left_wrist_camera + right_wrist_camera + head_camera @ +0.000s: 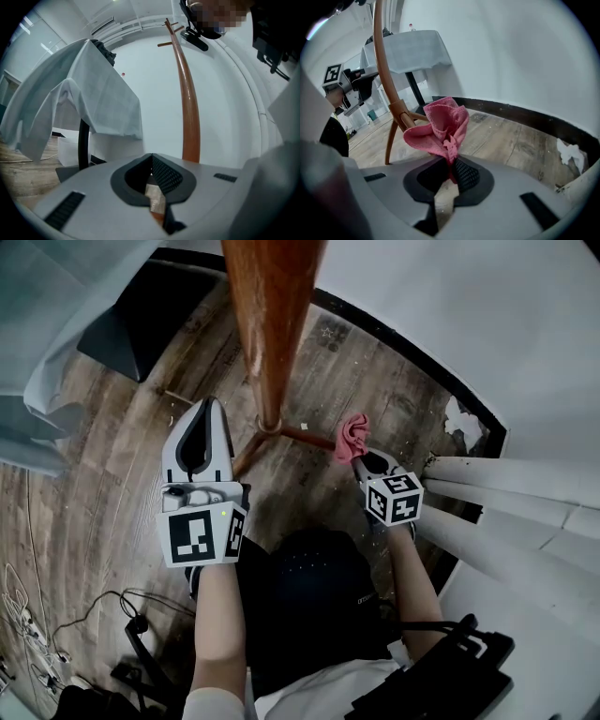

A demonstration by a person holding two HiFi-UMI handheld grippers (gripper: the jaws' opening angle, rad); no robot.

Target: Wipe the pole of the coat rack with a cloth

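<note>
The brown wooden pole (pixel 272 315) of the coat rack rises toward me at top centre, with its legs (pixel 291 434) spreading on the floor. My right gripper (pixel 361 457) is shut on a crumpled pink cloth (pixel 352 439), held low, right of the pole's base. In the right gripper view the cloth (pixel 440 129) bunches above the jaws, just right of the leg joint (pixel 399 112). My left gripper (pixel 208 409) is shut on nothing, left of the pole. The left gripper view shows the pole (pixel 189 108) standing ahead, slightly right.
A cloth-draped table (pixel 79 93) on a black stand with a black base (pixel 141 315) is to the left. White pipes (pixel 506 493) run along the right wall. Cables (pixel 56 615) lie on the wooden floor at lower left. A white scrap (pixel 572 154) lies by the baseboard.
</note>
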